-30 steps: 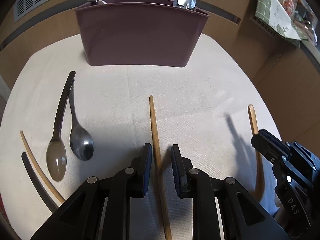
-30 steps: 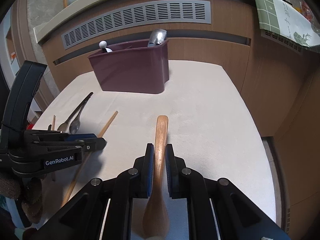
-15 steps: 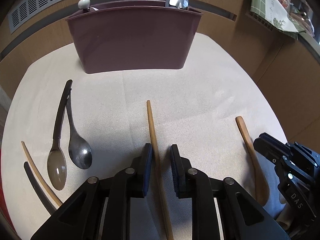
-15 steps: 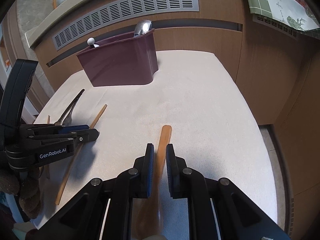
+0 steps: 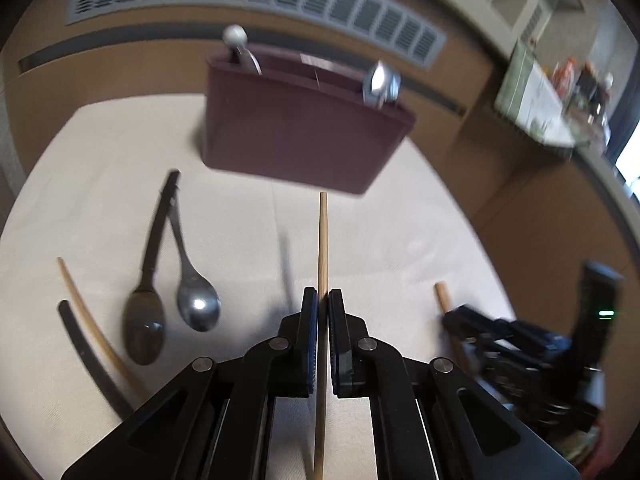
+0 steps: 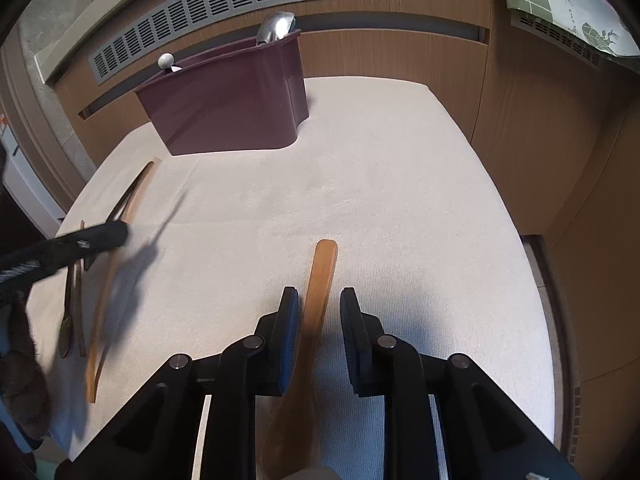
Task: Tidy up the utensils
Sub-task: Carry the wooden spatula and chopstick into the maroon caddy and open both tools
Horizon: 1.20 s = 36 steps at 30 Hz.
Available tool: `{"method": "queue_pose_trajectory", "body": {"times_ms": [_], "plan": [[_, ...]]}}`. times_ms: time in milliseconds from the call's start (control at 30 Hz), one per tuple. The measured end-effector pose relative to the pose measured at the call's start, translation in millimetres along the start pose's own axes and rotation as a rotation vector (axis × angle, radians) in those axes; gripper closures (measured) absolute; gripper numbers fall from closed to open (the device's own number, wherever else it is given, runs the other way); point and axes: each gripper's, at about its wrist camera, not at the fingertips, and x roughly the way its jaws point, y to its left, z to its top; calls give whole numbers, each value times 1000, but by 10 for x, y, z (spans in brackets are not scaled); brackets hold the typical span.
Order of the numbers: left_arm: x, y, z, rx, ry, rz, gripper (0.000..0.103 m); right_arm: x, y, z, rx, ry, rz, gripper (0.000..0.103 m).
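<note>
Apparently slim, pale wooden chopstick point(image 5: 322, 248)

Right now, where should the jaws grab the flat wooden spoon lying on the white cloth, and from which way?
Grab the wooden spoon on its narrow handle, coming down from above with one jaw on each long side. The handle lies flat, pointing toward the maroon holder, slim enough to pinch across. The right gripper already straddles it, jaws just opened and apart.

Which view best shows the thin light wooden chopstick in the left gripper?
The left wrist view: the thin light wooden chopstick runs sharp between the shut left gripper pads. The right wrist view shows only a blurred streak there.
</note>
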Motion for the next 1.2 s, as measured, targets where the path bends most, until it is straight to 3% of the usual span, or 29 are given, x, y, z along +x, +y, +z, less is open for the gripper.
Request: {"method": "queue_pose_trajectory", "body": {"times_ms": [167, 233, 300, 367, 500, 633, 833, 1000, 1200], "plan": [[-279, 20, 52, 9, -127, -26, 98, 140, 99, 151, -40, 28, -59, 83], [-380, 37, 68, 5, -168, -38, 98, 158, 150, 177, -59, 27, -71, 91], [-382, 50, 105, 16, -169, -14, 98, 144, 185, 180, -67, 23, -61, 91], [-351, 106, 96, 6, -147, 2, 98, 80, 180, 176, -58, 1, -53, 91], [-140, 148, 25, -21, 11, -19, 97, -110, 132, 181, -40, -60, -53, 92], [74, 13, -80, 18, 91, 24, 96, -291, 81, 197, -21, -116, -42, 92], [316, -17, -131, 43, 124, 134, 96, -416, 45, 141, -22, -161, -27, 92], [482, -11, -173, 48, 153, 173, 95, -444, -7, 102, -21, -186, -24, 92], [638, -99, -51, 148, 176, 192, 95, -374, -46, 89, -10, -174, -15, 92]]}}
